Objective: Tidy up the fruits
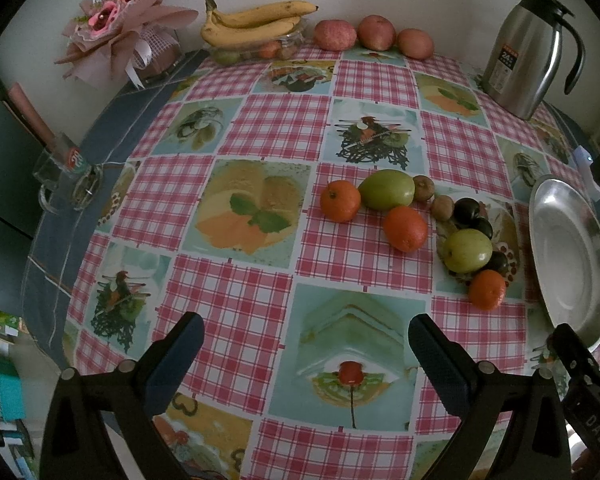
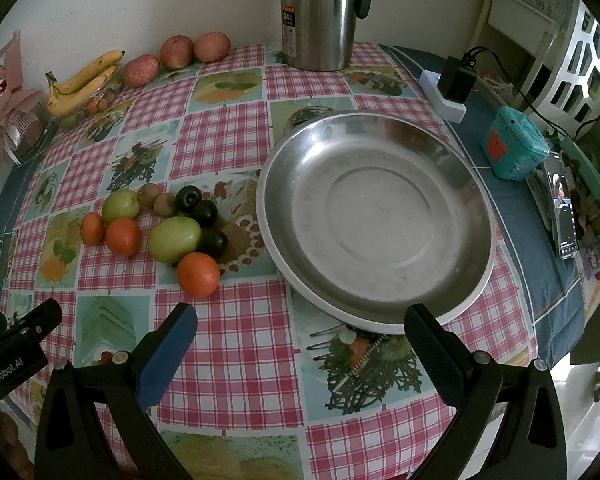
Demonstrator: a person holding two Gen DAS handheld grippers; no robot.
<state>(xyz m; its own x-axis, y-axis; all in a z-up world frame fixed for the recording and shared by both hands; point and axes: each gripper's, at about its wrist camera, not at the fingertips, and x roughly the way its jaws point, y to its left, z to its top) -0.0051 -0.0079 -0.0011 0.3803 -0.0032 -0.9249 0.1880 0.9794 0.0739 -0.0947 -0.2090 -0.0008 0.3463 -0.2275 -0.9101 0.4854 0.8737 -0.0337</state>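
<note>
A cluster of loose fruit lies on the checked tablecloth: three oranges point(image 1: 405, 228) point(image 2: 198, 274), two green fruits point(image 1: 386, 189) point(image 2: 174, 239), two small brown fruits point(image 1: 443, 207) point(image 2: 164, 204) and several dark plums point(image 1: 467, 210) point(image 2: 205, 213). An empty steel plate point(image 2: 374, 216) point(image 1: 568, 260) sits right of the cluster. My left gripper point(image 1: 306, 340) is open and empty, low over the table in front of the fruit. My right gripper point(image 2: 300, 332) is open and empty, at the plate's near rim.
A steel thermos jug point(image 2: 320, 12) point(image 1: 528, 52) stands at the back. Bananas point(image 1: 252, 20) on a fruit box and three red apples point(image 1: 374, 32) line the wall. A flower bouquet point(image 1: 116, 24) and glass mug point(image 1: 66, 172) are left; a charger point(image 2: 454, 80), teal box point(image 2: 514, 148) and phone point(image 2: 564, 208) are right.
</note>
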